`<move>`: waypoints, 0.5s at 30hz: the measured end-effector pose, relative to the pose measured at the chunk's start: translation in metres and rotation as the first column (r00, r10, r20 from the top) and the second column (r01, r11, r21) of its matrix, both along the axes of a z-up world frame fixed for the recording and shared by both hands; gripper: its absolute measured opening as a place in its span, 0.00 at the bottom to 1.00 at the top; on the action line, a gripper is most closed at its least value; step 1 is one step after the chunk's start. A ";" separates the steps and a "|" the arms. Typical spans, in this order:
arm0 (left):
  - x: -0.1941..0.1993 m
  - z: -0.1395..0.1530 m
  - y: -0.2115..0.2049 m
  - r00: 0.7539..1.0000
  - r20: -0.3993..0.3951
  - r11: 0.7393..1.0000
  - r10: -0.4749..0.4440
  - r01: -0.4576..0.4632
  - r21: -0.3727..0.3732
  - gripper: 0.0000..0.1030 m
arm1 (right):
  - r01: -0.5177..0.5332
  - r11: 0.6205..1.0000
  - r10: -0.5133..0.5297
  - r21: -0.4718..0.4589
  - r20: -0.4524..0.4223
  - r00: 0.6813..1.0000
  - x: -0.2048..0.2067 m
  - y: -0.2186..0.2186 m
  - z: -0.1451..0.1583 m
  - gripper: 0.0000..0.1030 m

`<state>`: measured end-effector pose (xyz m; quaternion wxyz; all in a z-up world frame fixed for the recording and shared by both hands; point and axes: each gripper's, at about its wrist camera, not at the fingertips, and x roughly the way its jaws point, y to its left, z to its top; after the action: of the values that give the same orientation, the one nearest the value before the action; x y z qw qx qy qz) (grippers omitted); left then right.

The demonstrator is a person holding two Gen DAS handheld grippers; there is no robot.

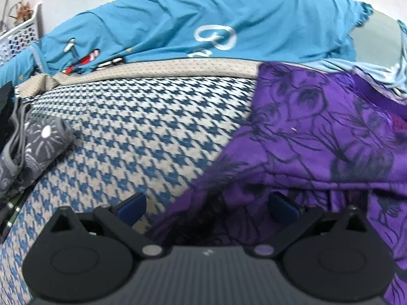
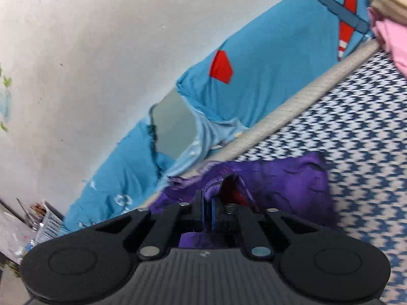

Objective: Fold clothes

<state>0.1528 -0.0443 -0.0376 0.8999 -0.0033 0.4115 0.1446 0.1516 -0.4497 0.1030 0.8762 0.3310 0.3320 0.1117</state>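
A purple garment with dark flower print lies on the houndstooth bed cover, filling the right half of the left wrist view. My left gripper is open, its blue pads wide apart, hovering over the garment's near left edge. My right gripper is shut on a bunched edge of the purple garment, which spreads out ahead and to the right of the fingers on the bed cover.
A blue sheet with airplane print hangs along the wall behind the bed and also shows in the right wrist view. A grey patterned garment lies at the left. A white basket stands far left. Pink cloth lies at the right.
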 end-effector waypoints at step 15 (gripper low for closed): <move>0.000 0.012 0.029 0.988 0.030 0.987 0.151 -0.152 0.047 1.00 | -0.127 0.878 0.081 -0.461 -0.119 0.990 -0.013 0.021 -0.017 0.22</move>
<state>0.1526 -0.0151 -0.0257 0.8914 -0.0144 0.3946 0.2224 0.1386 -0.4286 0.0856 0.9058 0.0971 0.4082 0.0595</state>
